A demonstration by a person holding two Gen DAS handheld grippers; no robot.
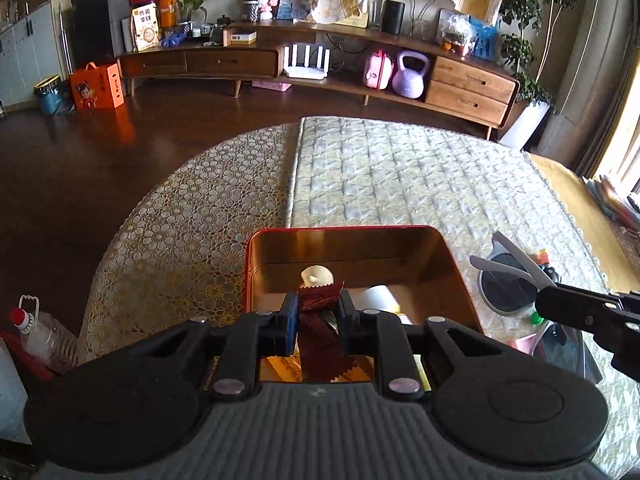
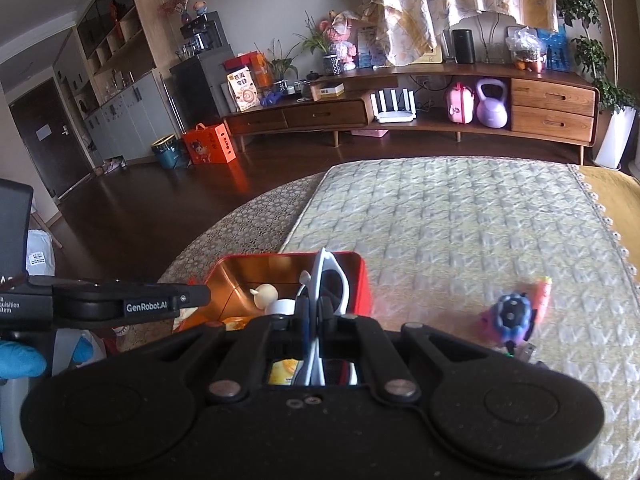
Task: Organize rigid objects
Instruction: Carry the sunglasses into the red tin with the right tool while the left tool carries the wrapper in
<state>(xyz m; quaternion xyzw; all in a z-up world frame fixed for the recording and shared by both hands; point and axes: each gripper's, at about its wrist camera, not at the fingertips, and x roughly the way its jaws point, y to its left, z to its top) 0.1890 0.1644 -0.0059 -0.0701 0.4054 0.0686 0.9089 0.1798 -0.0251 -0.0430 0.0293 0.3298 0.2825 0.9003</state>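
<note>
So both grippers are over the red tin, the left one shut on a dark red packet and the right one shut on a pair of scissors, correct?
Not scissors: the right wrist view shows the right gripper shut on white sunglasses. The rest holds: the left gripper grips the dark red packet over the red tin.

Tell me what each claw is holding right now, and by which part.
The left claw grips a dark red sachet across its upper half. The right claw is shut on white sunglasses, apparently by the frame edge near one lens.

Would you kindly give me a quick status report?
Left tool shut on dark red sachet. Right tool shut on white-framed sunglasses. Both over red tin. Nothing blocking.
</note>
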